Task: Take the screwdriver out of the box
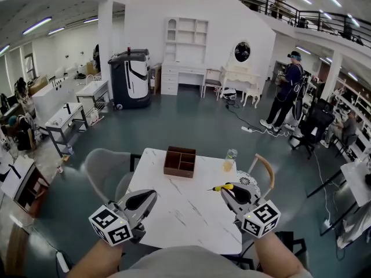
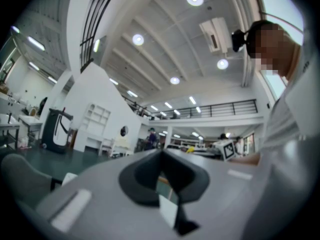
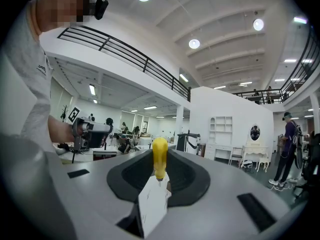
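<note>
You're at the near edge of the white marble table (image 1: 174,219) with both forearms coming in low from the bottom of the head view, one on each side. Your left gripper (image 1: 152,194) sits over the near left part of the tabletop, nose angled in toward the middle and tipped up just a touch. Its own view shows the two dark pads meeting at the tip with nothing between them, so that one is closed and empty. Your right gripper (image 1: 227,193) mirrors it over the near right part, held about level and also angled inward. Its jaws are clamped on the screwdriver (image 3: 160,156), and the yellow handle stands right between the pads in the right gripper view. From the head view, the handle pokes out sideways past the jaw tips, toward the left. So the screwdriver is out of the brown wooden box (image 1: 179,162), in your right gripper. The box is well apart from it at the far edge of the table, its compartments open to the top. A bottle (image 1: 230,160) of yellowish liquid stands just to the right of the box. As for print, all I can make out is the black-and-white square patterns on the left marker cube (image 1: 111,225) and the right marker cube (image 1: 261,218).
</note>
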`<action>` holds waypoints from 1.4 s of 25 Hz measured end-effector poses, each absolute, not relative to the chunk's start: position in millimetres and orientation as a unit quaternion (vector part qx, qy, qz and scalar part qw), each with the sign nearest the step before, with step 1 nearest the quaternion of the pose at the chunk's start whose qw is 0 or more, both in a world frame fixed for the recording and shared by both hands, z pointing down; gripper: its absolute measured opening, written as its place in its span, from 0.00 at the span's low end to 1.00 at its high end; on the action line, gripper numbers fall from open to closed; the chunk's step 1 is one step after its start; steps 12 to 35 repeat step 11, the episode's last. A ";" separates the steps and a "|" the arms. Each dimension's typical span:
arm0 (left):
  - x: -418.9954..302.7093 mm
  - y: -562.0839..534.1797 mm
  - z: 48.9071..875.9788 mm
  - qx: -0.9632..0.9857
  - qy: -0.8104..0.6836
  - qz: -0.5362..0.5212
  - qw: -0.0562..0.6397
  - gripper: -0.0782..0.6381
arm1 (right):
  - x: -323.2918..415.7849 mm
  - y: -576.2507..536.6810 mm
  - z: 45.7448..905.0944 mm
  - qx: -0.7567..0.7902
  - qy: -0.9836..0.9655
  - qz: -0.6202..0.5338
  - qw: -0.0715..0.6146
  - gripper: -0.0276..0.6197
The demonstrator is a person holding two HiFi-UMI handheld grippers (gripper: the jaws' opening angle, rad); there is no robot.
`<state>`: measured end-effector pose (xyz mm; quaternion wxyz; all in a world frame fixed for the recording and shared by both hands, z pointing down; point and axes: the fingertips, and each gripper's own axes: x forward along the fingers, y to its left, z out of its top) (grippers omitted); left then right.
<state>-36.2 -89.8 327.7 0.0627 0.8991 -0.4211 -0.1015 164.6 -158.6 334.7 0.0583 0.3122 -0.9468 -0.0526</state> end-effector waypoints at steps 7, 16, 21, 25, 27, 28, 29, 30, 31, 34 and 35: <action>-40.7 -87.2 329.9 0.897 -0.425 -0.101 0.063 0.12 | 160.9 -157.7 336.3 0.309 -0.948 -0.055 0.060 0.16; -41.1 -88.6 329.6 0.897 -0.425 -0.101 0.061 0.12 | 159.6 -159.6 335.9 0.308 -0.948 -0.057 0.062 0.16; -41.1 -88.6 329.6 0.897 -0.425 -0.101 0.061 0.12 | 159.6 -159.6 335.9 0.308 -0.948 -0.057 0.062 0.16; -41.1 -88.6 329.6 0.897 -0.425 -0.101 0.061 0.12 | 159.6 -159.6 335.9 0.308 -0.948 -0.057 0.062 0.16; -41.1 -88.6 329.6 0.897 -0.425 -0.101 0.061 0.12 | 159.6 -159.6 335.9 0.308 -0.948 -0.057 0.062 0.16; -41.1 -88.6 329.6 0.897 -0.425 -0.101 0.061 0.12 | 159.6 -159.6 335.9 0.308 -0.948 -0.057 0.062 0.16; -41.1 -88.6 329.6 0.897 -0.425 -0.101 0.061 0.12 | 159.6 -159.6 335.9 0.308 -0.948 -0.057 0.062 0.16; -41.1 -88.6 329.6 0.897 -0.425 -0.101 0.061 0.12 | 159.6 -159.6 335.9 0.308 -0.948 -0.057 0.062 0.16; -41.1 -88.6 329.6 0.897 -0.425 -0.101 0.061 0.12 | 159.6 -159.6 335.9 0.308 -0.948 -0.057 0.062 0.16; -41.1 -88.6 329.6 0.897 -0.425 -0.101 0.061 0.12 | 159.6 -159.6 335.9 0.308 -0.948 -0.057 0.062 0.16; -41.1 -88.6 329.6 0.897 -0.425 -0.101 0.061 0.12 | 159.6 -159.6 335.9 0.308 -0.948 -0.057 0.062 0.16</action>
